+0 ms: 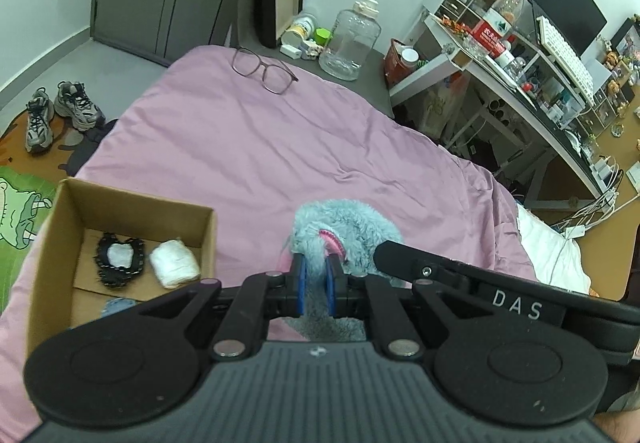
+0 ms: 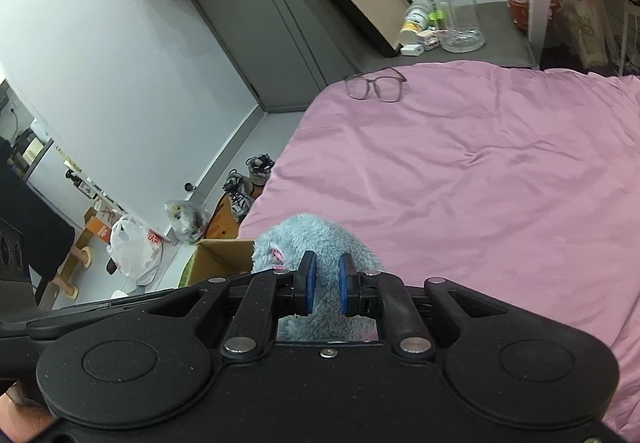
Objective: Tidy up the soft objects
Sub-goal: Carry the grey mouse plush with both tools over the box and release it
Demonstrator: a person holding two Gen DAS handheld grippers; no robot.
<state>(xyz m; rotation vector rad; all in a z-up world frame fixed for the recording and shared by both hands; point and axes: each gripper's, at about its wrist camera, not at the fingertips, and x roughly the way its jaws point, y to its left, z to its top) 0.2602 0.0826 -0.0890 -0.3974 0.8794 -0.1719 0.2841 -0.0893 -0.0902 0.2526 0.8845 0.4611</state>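
Left wrist view: both grippers, left gripper (image 1: 316, 281) and right gripper (image 2: 326, 285), clamp the blue plush toy (image 1: 348, 227); transfer step. Next, carry toward cardboard box (image 1: 120, 199) at nine o'clock.

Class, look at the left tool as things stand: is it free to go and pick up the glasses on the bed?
Probably not yet. The left tool is shut on the blue plush toy, so it is occupied. The pink bedcover up to the glasses is otherwise bare.

Right gripper (image 2: 325, 285) clamped on blue plush (image 2: 316, 233) above pink bedspread (image 2: 480, 183); box (image 2: 218, 257) corner at left; glasses (image 2: 374, 83) on far edge
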